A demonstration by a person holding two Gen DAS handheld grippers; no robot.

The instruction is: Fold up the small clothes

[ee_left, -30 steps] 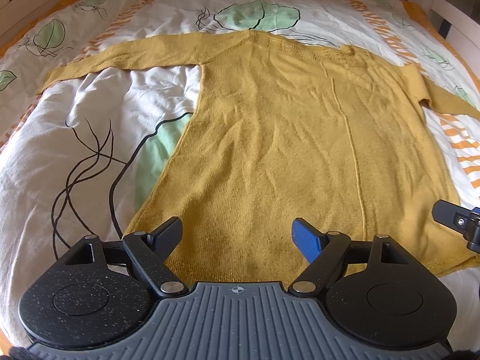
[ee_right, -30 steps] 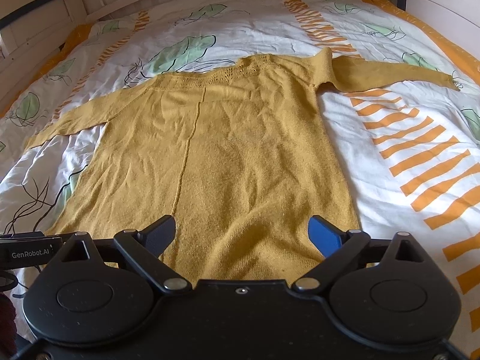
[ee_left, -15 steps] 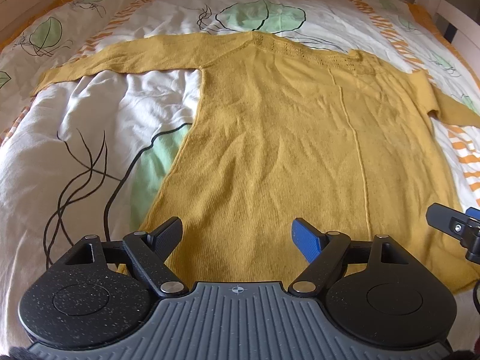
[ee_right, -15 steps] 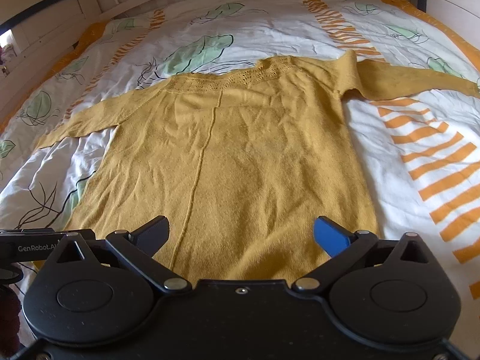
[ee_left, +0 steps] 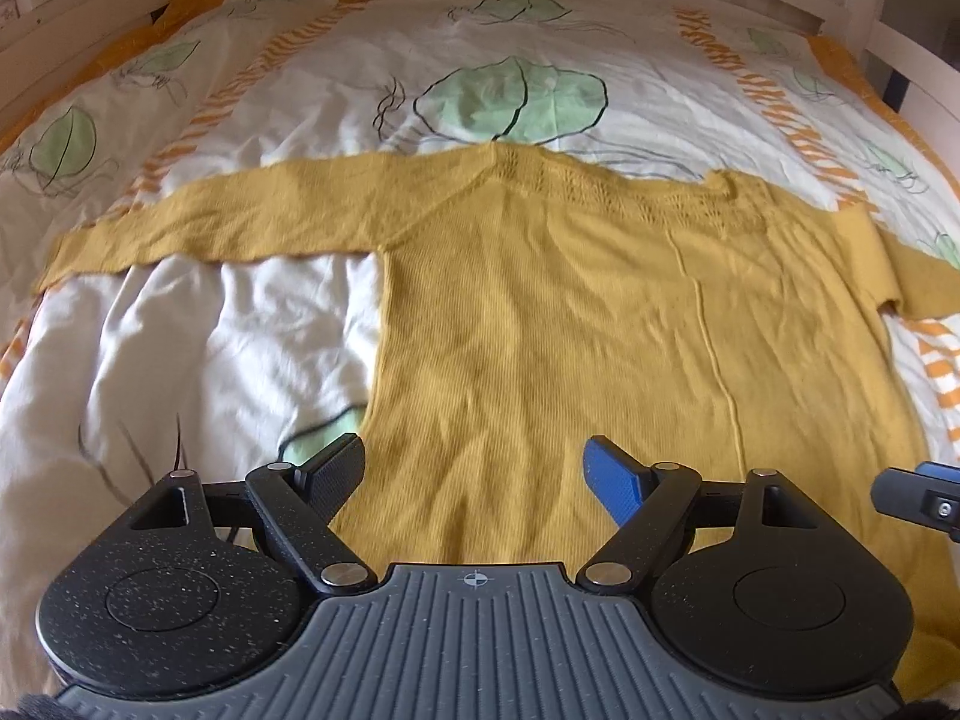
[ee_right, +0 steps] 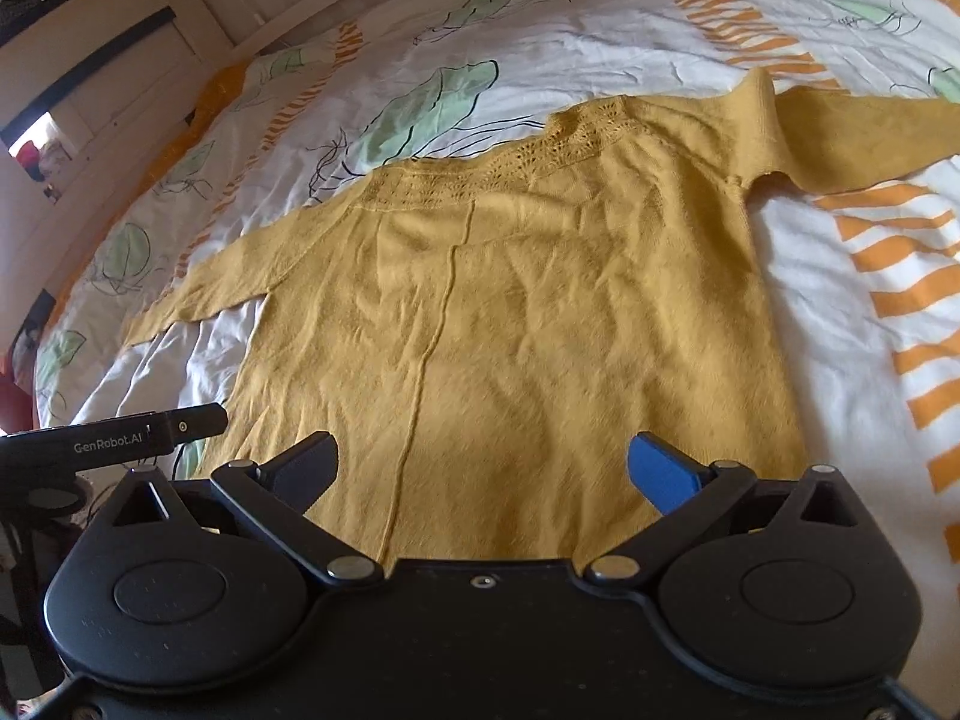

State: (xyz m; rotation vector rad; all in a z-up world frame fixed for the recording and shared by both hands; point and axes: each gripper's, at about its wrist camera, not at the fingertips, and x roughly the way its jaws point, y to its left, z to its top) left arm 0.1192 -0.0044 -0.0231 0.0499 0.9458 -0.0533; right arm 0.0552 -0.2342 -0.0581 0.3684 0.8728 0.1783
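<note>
A mustard-yellow knit sweater (ee_left: 570, 324) lies spread flat on the bed with both sleeves stretched out sideways; it also shows in the right wrist view (ee_right: 528, 324). My left gripper (ee_left: 477, 468) is open and empty, hovering over the sweater's lower left hem area. My right gripper (ee_right: 483, 465) is open and empty over the lower middle of the sweater. The right gripper's tip shows at the right edge of the left wrist view (ee_left: 918, 492). The left gripper's body shows at the left of the right wrist view (ee_right: 120, 444).
The bed is covered by a white duvet (ee_left: 180, 348) printed with green leaves and orange stripes. A pale wooden bed frame (ee_left: 870, 18) runs along the far end and sides. Wooden furniture (ee_right: 108, 108) stands left of the bed.
Both grippers have risen and tilted back, so more of the far bed and headboard shows. The right wrist view has swung to the right. The sweater has not moved. Both stay open.
</note>
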